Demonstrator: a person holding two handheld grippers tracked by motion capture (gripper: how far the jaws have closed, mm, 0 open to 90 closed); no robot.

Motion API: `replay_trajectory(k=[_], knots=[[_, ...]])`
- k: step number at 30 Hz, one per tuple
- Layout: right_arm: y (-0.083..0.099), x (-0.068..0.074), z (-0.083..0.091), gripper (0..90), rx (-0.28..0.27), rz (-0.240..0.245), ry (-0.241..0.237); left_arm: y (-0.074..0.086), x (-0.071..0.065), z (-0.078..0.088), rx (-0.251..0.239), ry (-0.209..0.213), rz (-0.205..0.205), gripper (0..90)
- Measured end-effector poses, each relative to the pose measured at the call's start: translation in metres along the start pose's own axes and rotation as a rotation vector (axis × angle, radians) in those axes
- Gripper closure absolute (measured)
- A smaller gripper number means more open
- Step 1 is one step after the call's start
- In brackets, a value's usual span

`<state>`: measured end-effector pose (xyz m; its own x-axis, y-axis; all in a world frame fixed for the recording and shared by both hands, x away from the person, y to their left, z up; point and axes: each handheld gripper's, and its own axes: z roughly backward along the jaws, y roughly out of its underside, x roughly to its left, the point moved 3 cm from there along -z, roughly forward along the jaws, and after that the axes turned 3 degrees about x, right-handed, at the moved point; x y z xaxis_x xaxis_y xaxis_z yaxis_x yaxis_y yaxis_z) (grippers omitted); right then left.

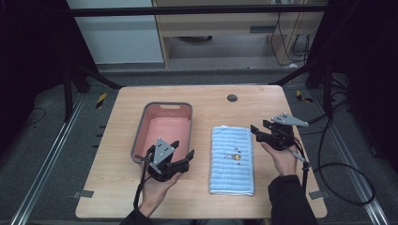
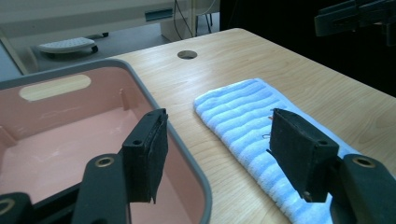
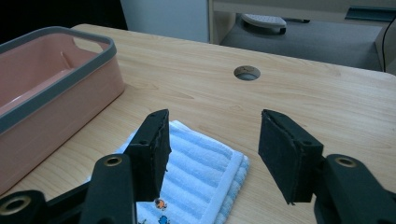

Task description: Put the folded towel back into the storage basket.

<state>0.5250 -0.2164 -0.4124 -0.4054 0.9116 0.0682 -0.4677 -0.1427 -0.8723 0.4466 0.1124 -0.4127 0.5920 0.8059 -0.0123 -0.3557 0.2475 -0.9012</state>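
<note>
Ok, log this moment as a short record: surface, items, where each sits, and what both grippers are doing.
surface: wooden table
item 1: pink bin with grey rim, nothing inside, left of centre
item 2: folded blue striped towel, flat on the table, right of the bin, apart from it
left gripper: open, holding nothing, at the bin's near right corner
right gripper: open, holding nothing, by the towel's far right corner
table feature: round hole near far edge

The high view looks forward and down on the whole worktop [image 1: 211, 96] from the person's side. Each gripper view sits low and close, looking along its own jaws. All three share the blue towel [image 1: 231, 159], pink basin [image 1: 167, 124] and the worktop's round hole [image 1: 232, 98].
</note>
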Motion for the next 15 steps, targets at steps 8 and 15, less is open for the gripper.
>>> replay_trajectory(k=[8, 15], knots=[[0.0, -0.004, -0.006, 43.0, 0.009, 0.011, 0.013, 0.001, -0.015, -0.015, 0.021, 0.027, -0.013, 38.5], [0.003, -0.005, -0.015, 43.6, 0.029, 0.024, 0.02, 0.006, -0.029, -0.027, 0.046, 0.056, -0.036, 39.1]])
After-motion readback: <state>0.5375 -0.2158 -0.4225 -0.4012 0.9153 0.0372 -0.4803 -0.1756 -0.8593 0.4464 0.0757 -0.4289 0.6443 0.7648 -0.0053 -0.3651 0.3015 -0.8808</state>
